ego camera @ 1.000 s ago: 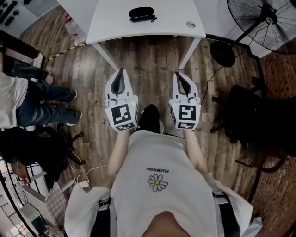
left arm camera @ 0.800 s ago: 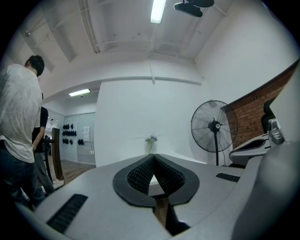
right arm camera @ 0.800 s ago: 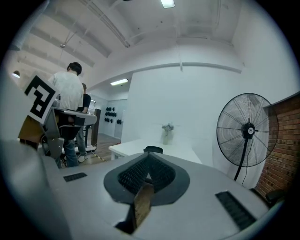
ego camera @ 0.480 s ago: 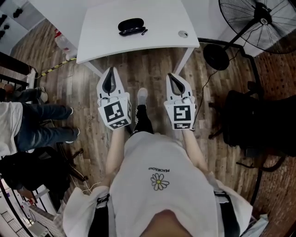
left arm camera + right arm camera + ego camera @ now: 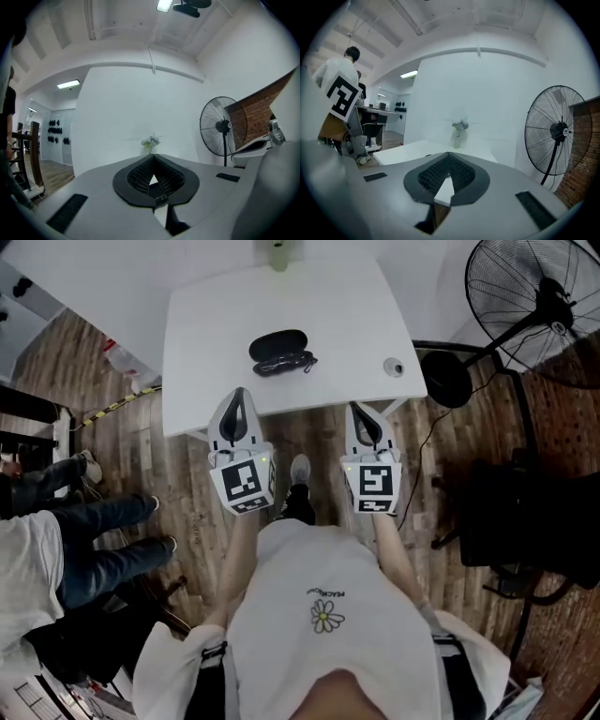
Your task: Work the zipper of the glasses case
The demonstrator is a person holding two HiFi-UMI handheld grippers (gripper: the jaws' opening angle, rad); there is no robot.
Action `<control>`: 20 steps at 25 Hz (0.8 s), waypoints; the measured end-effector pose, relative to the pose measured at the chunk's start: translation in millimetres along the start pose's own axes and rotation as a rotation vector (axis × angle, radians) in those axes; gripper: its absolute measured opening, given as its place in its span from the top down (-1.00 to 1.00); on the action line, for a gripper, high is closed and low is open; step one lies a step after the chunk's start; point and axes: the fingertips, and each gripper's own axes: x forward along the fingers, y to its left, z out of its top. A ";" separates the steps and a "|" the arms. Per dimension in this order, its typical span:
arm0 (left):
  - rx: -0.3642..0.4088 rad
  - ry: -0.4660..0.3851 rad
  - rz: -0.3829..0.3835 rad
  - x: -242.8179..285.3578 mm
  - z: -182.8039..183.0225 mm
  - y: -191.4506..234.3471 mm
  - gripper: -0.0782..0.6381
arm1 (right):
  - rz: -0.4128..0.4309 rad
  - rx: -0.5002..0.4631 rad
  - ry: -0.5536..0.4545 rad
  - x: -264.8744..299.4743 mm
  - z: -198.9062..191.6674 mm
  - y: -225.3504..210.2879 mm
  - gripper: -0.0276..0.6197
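Observation:
In the head view a black glasses case (image 5: pixel 278 343) lies closed on the white table (image 5: pixel 337 315), with a thin black strap or pull lying along its near side. My left gripper (image 5: pixel 239 396) hovers at the table's near edge, just short of the case. At the same edge, further right, my right gripper (image 5: pixel 360 411) is held level. Both are shut with nothing between the jaws. In the left gripper view the left gripper (image 5: pixel 152 157) points over the table at a white wall. The right gripper (image 5: pixel 449 154) shows shut in its own view, and the case is hidden there.
A small vase (image 5: pixel 277 251) with flowers stands at the table's far edge, and a small round fitting (image 5: pixel 394 367) sits near its right corner. A standing fan (image 5: pixel 539 306) and a black chair (image 5: pixel 525 512) are at the right. A person in jeans (image 5: pixel 103 531) is at the left.
Both grippers have moved forward together from over the wooden floor to the table's near edge. The case now lies much closer to them. Both stay shut.

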 end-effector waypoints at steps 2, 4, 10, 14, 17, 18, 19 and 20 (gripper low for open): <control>0.000 0.007 -0.026 37.2 -4.1 15.2 0.74 | -0.007 -0.013 0.011 40.4 9.8 -0.4 0.89; -0.012 0.026 -0.049 70.0 -13.6 31.1 0.74 | -0.006 -0.027 0.028 78.4 17.0 3.2 0.89; -0.052 0.028 -0.078 138.7 -29.8 69.8 0.74 | -0.012 -0.062 0.095 150.2 26.5 9.8 0.89; -0.070 0.043 -0.074 155.9 -41.3 83.0 0.74 | 0.004 -0.147 0.145 169.1 23.0 19.2 0.89; -0.076 0.051 -0.057 162.2 -45.7 89.0 0.74 | 0.031 -0.143 0.145 182.9 22.6 23.3 0.89; -0.078 0.052 -0.050 163.5 -46.1 90.2 0.74 | 0.038 -0.135 0.139 187.0 24.2 22.9 0.89; -0.081 0.050 -0.043 164.9 -45.5 91.4 0.74 | 0.043 -0.131 0.131 191.0 26.8 22.1 0.89; -0.086 0.042 -0.033 166.4 -43.7 92.9 0.74 | 0.047 -0.131 0.121 195.2 30.0 21.2 0.89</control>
